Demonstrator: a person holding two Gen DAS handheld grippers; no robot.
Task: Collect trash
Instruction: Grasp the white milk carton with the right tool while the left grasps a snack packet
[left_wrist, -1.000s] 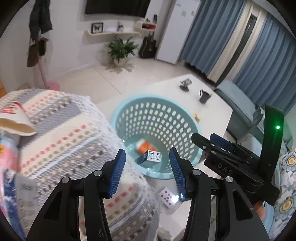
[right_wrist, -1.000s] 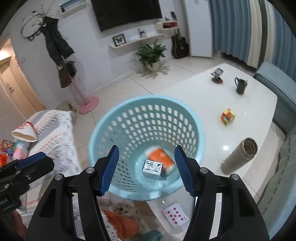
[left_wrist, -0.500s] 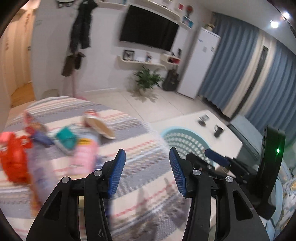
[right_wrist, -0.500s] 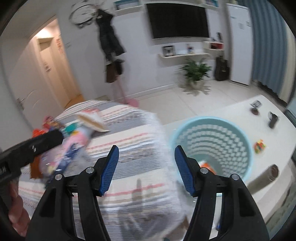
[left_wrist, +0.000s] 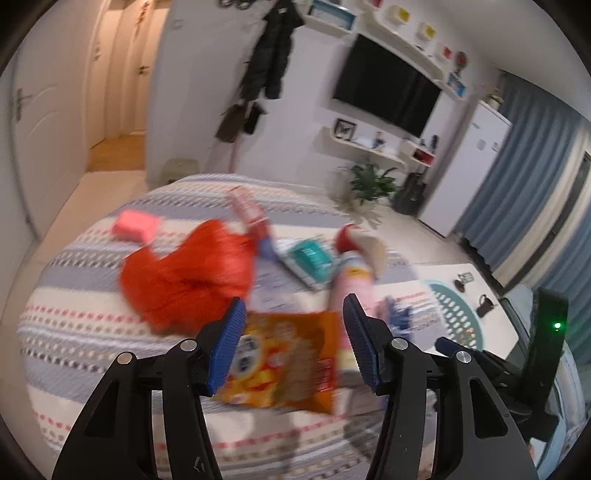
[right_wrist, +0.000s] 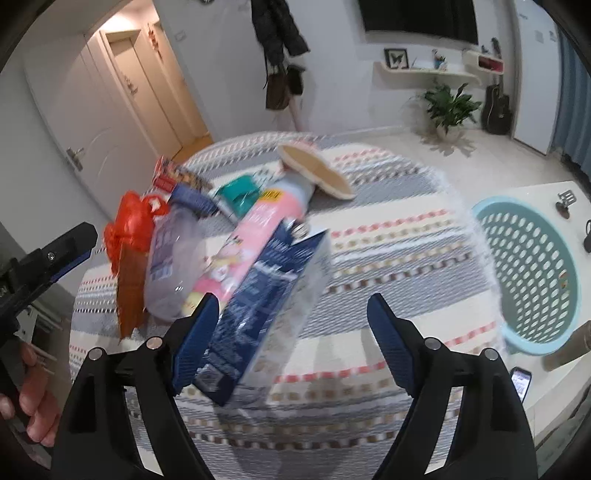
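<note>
- Trash lies scattered on the striped bed (left_wrist: 92, 332) — orange snack bag (left_wrist: 284, 365), red plastic bag (left_wrist: 184, 273), blue carton (right_wrist: 266, 306).
- Left gripper (left_wrist: 291, 343) opening above the snack bag, holding nothing.
- Right gripper (right_wrist: 288, 343) opening, carton between its jaws — ungripped.

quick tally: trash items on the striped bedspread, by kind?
Counts are approximate; both views are blurred.
Bags: 2, red plastic bag, orange snack bag
Bottles: 2, pink, clear
Boxes/packs: 4, dark blue, teal, pink, red
Paper cup: 1
Total: 9
</note>
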